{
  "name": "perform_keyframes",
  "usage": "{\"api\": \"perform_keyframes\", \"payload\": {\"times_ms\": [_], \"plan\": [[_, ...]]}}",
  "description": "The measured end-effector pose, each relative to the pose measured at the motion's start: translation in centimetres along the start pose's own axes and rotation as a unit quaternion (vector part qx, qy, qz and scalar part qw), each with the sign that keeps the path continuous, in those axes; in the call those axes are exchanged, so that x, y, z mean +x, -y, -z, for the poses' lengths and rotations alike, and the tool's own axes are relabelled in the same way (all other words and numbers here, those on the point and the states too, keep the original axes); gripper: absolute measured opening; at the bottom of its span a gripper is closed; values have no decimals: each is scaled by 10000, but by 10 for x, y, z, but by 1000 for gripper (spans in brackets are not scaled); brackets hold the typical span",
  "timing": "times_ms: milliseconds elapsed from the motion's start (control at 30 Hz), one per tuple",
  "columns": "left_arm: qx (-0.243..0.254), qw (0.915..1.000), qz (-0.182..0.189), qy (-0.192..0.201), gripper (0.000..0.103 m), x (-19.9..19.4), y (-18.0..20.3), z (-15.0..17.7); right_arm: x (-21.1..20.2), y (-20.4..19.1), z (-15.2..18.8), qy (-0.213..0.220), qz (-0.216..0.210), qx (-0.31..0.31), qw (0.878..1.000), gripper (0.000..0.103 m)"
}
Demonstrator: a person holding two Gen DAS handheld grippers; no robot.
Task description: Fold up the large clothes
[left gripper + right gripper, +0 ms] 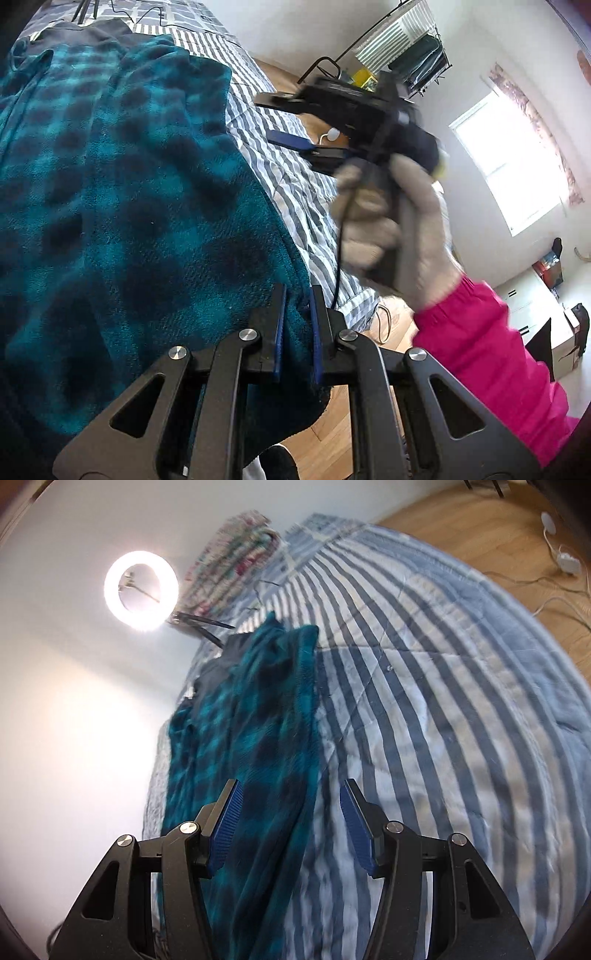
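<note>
A large teal and black checked fleece garment (pixel 122 192) lies on the striped bed. My left gripper (pixel 298 291) is shut on its edge, with fabric pinched between the blue pads. In the right wrist view the same garment (pixel 266 738) stretches away along the bed. My right gripper (pixel 291 790) is open and empty above the garment's near edge. The right gripper also shows in the left wrist view (pixel 291 122), held by a gloved hand, with its jaws apart over the bed.
The bed has a grey and white striped quilt (pixel 424 709). A lit ring light (pixel 141 590) stands by the wall. Wooden floor with cables (pixel 554 565) lies beyond the bed. A clothes rack (pixel 406 44) and a window (pixel 509 158) are further off.
</note>
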State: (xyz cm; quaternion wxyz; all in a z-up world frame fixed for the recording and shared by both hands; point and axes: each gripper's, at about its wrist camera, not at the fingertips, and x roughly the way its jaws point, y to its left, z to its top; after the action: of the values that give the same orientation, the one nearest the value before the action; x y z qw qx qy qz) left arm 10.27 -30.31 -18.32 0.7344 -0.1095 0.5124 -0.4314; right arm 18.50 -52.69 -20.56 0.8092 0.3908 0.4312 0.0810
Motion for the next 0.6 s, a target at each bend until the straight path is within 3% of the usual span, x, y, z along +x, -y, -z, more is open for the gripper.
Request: {"api": "perform_keyframes", "payload": {"times_ms": [267,300,333,367,400,600], "plan": [[160,9999,21,28,10,-4,3,5,51,-14,-19,-322,449,-200,9983,54],[139,9999,43,28,10,-5,1,5,58,-19,-21,-386,698,-288,9964,49],[127,9999,53,22,10,-5,-1,4,63,-22,-21,-430,801,-340,9953,27],[116,9999,48,28,10,-7,-2,5,67,-25,-21,-461,827,-359,9949,13],[91,9999,55,44,10,-8,-4,5,73,-30,-22,-554,872,-365,9940,6],[-124,9995,105,286,10,-32,-18,6,83,-74,-22,-560,1305,-888,9859,6]]}}
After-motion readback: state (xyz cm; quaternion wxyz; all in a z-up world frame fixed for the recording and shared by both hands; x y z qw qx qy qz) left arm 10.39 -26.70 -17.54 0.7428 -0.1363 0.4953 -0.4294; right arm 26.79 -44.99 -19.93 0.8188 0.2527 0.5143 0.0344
